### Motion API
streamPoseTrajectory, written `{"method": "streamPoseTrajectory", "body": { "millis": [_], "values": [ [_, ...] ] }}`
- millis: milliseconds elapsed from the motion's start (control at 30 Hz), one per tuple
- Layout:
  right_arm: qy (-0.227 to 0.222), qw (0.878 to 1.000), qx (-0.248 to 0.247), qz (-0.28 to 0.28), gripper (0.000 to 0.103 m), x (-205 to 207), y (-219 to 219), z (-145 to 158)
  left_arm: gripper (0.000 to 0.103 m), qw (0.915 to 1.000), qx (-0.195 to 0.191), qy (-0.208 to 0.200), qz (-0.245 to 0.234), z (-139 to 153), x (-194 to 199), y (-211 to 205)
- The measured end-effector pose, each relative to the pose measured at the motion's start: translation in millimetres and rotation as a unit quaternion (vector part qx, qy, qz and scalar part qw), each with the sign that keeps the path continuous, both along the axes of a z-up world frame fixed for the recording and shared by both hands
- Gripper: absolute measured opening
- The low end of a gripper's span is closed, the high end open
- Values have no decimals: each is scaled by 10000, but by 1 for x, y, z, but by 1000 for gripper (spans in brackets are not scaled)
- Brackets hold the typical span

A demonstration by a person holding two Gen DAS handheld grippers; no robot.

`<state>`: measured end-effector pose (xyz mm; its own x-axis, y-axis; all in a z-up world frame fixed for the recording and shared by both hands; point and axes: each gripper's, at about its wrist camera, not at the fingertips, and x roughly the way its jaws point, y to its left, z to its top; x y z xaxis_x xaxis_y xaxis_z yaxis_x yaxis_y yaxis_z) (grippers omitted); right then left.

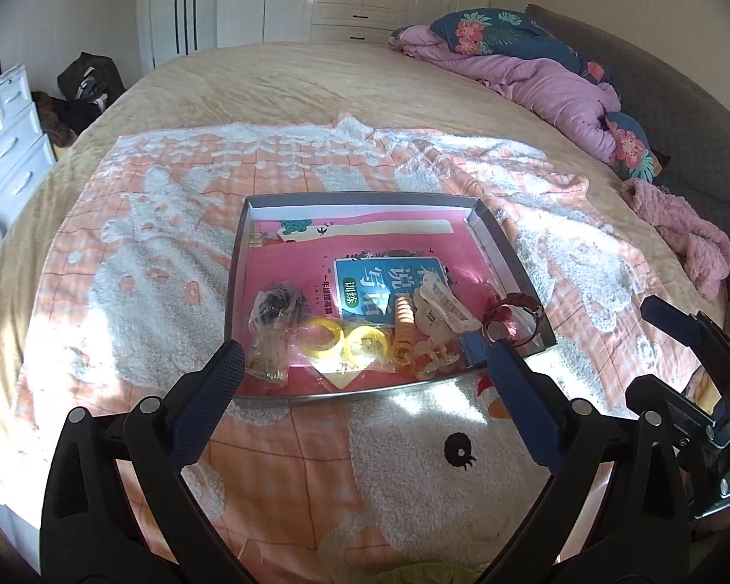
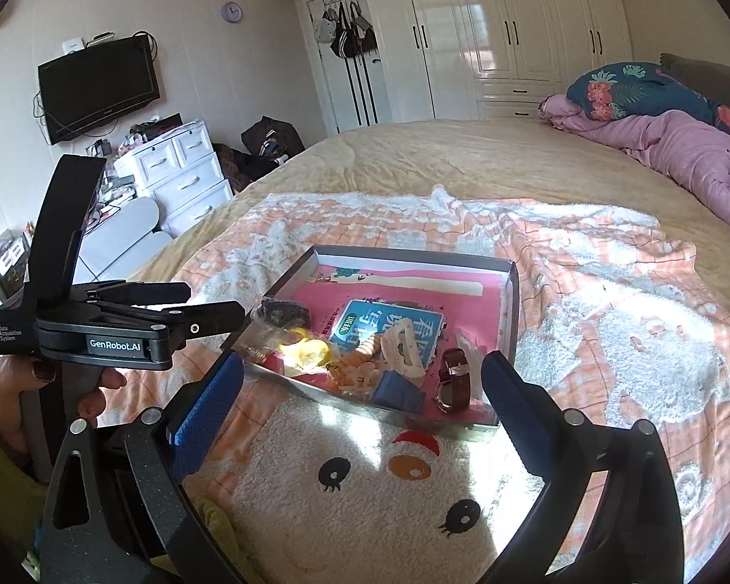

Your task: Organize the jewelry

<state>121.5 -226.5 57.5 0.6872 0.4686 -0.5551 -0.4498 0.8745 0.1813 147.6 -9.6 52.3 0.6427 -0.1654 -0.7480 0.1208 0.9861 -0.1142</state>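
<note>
Little looks sorted yet — every piece lies bunched along the near edge of the shallow box lid (image 1: 499,238) at the centre of the left wrist frame, on the pink booklet (image 1: 389,287) lining it. Reading left to right there: a clear bag of dark beads (image 1: 277,309), two yellow rings (image 1: 345,338), an orange spiral hair tie (image 1: 404,326), a cream claw clip (image 1: 445,304), a small blue box (image 2: 396,392) and, lower right, a brown-strap watch (image 2: 452,379). Both the left gripper (image 1: 365,365) and the right gripper (image 2: 362,374) hover over the cartoon blanket (image 1: 413,462) — fingers spread wide, holding nothing. By my reading, the sorting has barely begun.
</note>
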Motion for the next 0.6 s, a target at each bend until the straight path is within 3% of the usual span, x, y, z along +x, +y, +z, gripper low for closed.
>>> {"method": "streamPoseTrajectory", "body": {
  "millis": [333,600],
  "values": [
    [-151,9999,-63,-43,98,-27,-2,7,94,9995,-25,-291,111,9,-38,0],
    [-68,9998,-125,-109,98,-42,-10,-13,94,9989,11,-428,170,-8,-70,-6]
  ]
}}
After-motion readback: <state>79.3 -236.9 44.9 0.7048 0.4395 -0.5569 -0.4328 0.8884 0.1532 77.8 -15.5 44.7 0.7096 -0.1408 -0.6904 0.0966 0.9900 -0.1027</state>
